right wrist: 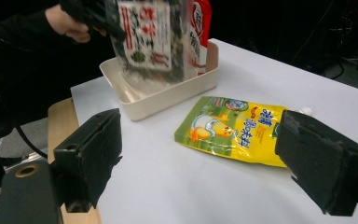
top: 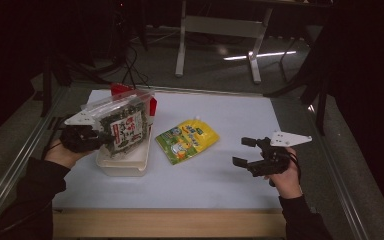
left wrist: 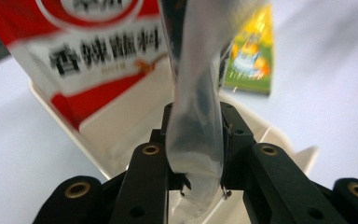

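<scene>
Right gripper (top: pixel 246 151), nearest, hovers with jaws spread wide over the bare table (top: pixel 220 185). Beyond lies the yellow pouch (top: pixel 187 140). Left gripper (top: pixel 91 137) pinches the clear seaweed bag (top: pixel 122 126) above the white tray (top: pixel 122 167), red packet (right wrist: pixel 202 25) behind.

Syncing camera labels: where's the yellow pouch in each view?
High view: yellow pouch flat on the table, centre, right of the white bin.
Left gripper view: upper right, blurred, beyond the bin's far rim.
Right gripper view: centre, between the claw jaws, in front of the bin.
Shared landmark: the white bin.
</scene>
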Demonstrator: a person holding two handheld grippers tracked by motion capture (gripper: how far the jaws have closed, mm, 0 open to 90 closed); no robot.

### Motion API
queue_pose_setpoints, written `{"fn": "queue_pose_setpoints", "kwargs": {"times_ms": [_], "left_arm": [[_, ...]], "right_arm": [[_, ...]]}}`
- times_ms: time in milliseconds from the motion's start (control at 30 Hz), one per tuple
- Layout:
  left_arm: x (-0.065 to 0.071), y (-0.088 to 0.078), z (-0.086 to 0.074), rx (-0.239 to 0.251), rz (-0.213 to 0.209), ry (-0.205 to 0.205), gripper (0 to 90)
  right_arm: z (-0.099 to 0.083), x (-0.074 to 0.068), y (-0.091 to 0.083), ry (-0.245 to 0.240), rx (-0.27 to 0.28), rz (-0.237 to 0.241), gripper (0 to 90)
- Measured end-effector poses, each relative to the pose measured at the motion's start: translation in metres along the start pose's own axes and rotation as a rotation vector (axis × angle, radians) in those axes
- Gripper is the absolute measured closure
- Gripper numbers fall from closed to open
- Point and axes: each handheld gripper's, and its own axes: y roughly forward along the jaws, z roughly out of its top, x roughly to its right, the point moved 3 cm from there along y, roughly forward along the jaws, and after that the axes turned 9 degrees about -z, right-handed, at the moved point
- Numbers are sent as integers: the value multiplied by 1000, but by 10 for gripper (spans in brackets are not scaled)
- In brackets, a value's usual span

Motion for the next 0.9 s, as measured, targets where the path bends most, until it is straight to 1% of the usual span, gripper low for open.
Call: {"fn": "queue_pose_setpoints", "kwargs": {"times_ms": [33,67,133,167,200,300,367,400,433,500,533,567,667,700,733,800,867,900], "left_arm": [[-2,5,-5,3,-15,-5,772],[-5,5,-9,29,-22,-32,772],[-11,3,-16,58,-33,-68,771],[-13,3,-19,72,-39,-75,770],[-13,3,-21,79,-40,-65,768],[-14,3,-23,95,-25,-59,754],[-16,2,-24,111,8,-80,724],[-18,2,-25,122,16,-90,700],[-20,2,-27,138,33,-116,677],[-24,1,-30,164,44,-174,641],[-27,1,-31,176,50,-195,629],[-28,1,-33,188,60,-206,618],[-31,1,-35,204,85,-227,585],[-31,2,-35,203,94,-227,575],[-30,1,-35,200,103,-222,547],[-28,1,-34,199,110,-208,537],[-26,1,-34,200,124,-200,493],[-24,1,-34,199,139,-198,479]], "right_arm": [[0,0,0,0,0,0,144],[0,0,0,0,0,1,144],[-1,0,0,2,-3,2,144],[-1,0,0,1,-4,2,144],[-1,0,0,0,-5,2,144],[-1,0,0,0,-6,0,144],[0,0,0,0,-5,0,144],[0,-1,0,-1,-6,0,144],[0,-1,0,-2,-5,0,144],[-1,-1,1,-2,-7,0,144],[-1,-1,1,-3,-8,0,144],[-1,-1,1,-2,-10,0,144],[-2,-1,1,-3,-11,2,144],[-2,-1,2,-4,-12,3,144],[-2,-1,2,-4,-15,2,144],[-2,-2,2,-7,-16,4,144],[-2,-2,2,-7,-17,2,144],[-2,-2,2,-6,-17,3,144]]}}
